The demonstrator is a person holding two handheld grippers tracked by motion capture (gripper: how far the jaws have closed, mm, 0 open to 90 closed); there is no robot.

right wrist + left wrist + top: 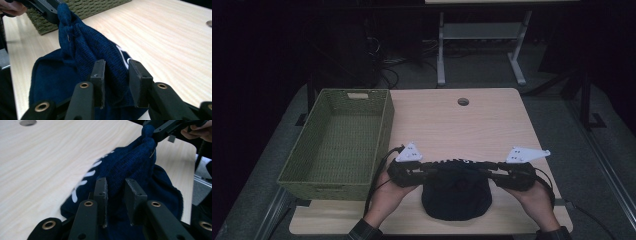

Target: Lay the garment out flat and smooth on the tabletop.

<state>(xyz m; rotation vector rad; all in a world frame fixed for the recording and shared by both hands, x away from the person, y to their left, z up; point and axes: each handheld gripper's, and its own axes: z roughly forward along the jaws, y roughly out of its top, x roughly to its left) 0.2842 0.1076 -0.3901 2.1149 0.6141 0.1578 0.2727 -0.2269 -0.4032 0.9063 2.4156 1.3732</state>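
**Q:** What is nearest you, at the bottom of the high view?

**A:** My two hands, coming in at the lower edge. Each holds a gripper. My left gripper (424,169) sits left of centre, my right gripper (484,170) right of centre, and they point toward each other.

**Q:** What lies between them?

**A:** A navy knit hat (456,192) with white lettering. Its top edge is stretched between the two grippers; the rest lies on the light wooden table (452,125), low in the frame.

**Q:** Are the jaws pinching it?

**A:** In the left gripper view the fabric (130,167) runs between my jaws, and the jaws stand slightly parted with gaps showing. The right gripper view shows the same: cloth (82,50) between jaws that are loosely spread, not pressed.

**Q:** And farther off?

**A:** A green woven basket (384,122) stands at centre left. A round hole (463,101) sits near the table's far edge.
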